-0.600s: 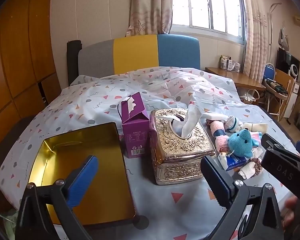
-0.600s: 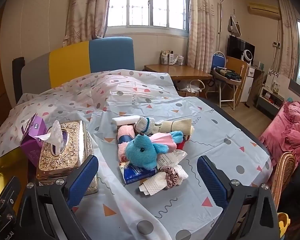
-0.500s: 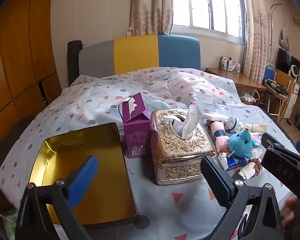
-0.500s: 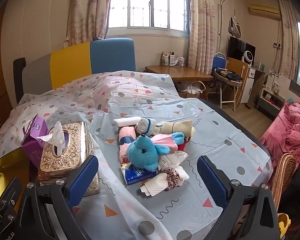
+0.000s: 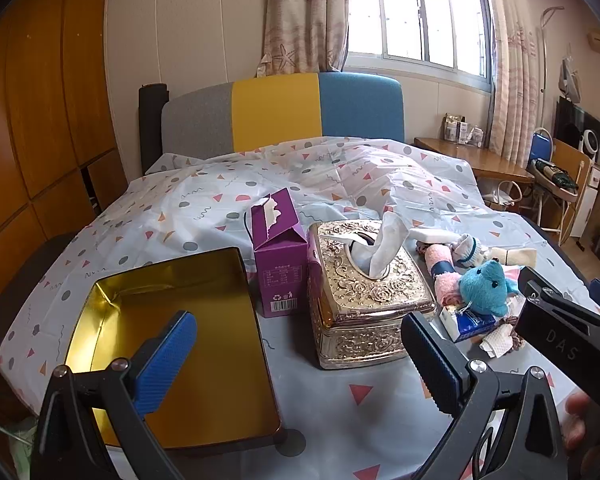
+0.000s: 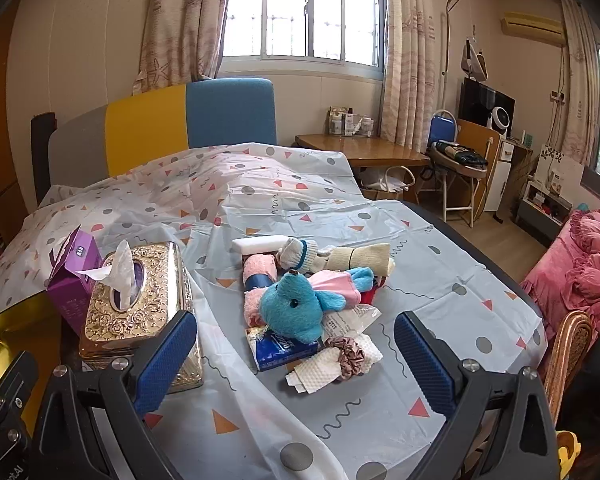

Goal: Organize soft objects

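**Both tools wide, nothing picked yet**

I am at the start of the job. My left tool [image 5: 298, 354] hangs over the near edge of the bed with its jaws spread wide and nothing between them; my right tool [image 6: 296, 354] is the same, wide and bare, aimed down at the heap.

The soft things lie in one pile on the patterned sheet [image 6: 440, 264], to the right of the gold tissue box [image 6: 140, 304]. On top is the blue plush [image 6: 296, 306], its head toward me. Under and around it I see a pink towel roll [image 6: 260, 268], a white sock [image 6: 300, 252], a beige roll [image 6: 364, 258], a blue tissue pack [image 6: 280, 350], a scrunchie [image 6: 346, 354] on a white cloth [image 6: 320, 370], and a white bar [image 6: 260, 244] at the far side. They overlap, so which ones touch underneath I cannot tell.

The gold tray [image 5: 172, 344] sits at the left, beside the purple carton [image 5: 278, 264], and looks to hold nothing. I judge it the likely place for the pile, though the task does not say so.

Next, I think, the right tool should go forward and down onto the plush, since it sits topmost and nearest. The jaws need to straddle the head or body and close gently. The risk is dragging the crinkly wrapper or the cloth along with it.
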A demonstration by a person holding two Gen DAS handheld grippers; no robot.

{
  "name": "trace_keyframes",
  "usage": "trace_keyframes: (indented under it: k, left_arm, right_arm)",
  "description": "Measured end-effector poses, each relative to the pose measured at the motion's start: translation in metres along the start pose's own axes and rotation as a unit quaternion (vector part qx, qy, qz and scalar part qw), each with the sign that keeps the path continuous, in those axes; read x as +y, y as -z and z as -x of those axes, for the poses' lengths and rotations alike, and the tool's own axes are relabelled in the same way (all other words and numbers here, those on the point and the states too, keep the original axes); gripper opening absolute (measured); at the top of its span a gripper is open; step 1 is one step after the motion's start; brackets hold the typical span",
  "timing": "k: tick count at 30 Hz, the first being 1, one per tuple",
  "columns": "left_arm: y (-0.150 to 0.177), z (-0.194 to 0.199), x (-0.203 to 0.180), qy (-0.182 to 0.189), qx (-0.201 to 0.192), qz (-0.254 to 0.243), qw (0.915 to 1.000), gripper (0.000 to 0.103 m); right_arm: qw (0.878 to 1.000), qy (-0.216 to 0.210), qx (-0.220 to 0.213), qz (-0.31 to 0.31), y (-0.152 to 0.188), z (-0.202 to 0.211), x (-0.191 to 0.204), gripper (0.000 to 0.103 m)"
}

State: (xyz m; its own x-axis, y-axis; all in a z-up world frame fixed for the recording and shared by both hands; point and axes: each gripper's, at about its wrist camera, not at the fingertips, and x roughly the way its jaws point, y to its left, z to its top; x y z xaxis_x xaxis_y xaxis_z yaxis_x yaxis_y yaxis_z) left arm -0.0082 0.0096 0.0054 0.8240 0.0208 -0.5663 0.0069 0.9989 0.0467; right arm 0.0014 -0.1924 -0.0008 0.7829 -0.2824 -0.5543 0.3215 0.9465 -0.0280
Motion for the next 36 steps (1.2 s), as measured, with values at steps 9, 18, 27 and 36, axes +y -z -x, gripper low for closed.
trace_keyframes:
  k: [9, 18, 27, 36]
  left_arm:
    - [0.003, -0.002, 0.002, -0.005, 0.004, 0.001, 1.0, 0.103]
    - [0.005, -0.007, 0.004, -0.008, 0.011, 0.003, 0.9999, 0.103]
    - [0.006, -0.009, 0.005, -0.011, 0.015, 0.005, 0.9998, 0.103]
    - [0.008, -0.009, 0.004, -0.012, 0.017, 0.002, 0.9998, 0.103]
  right_arm:
    - [1.0, -0.002, 0.002, 0.002, 0.001, -0.002, 0.002, 0.101]
    - [1.0, -0.001, 0.004, 0.003, 0.002, -0.006, 0.002, 0.101]
    - [1.0, -0.002, 0.007, 0.003, 0.003, -0.011, 0.0, 0.101]
    - [1.0, -0.001, 0.008, 0.0, 0.005, -0.014, -0.004, 0.101]
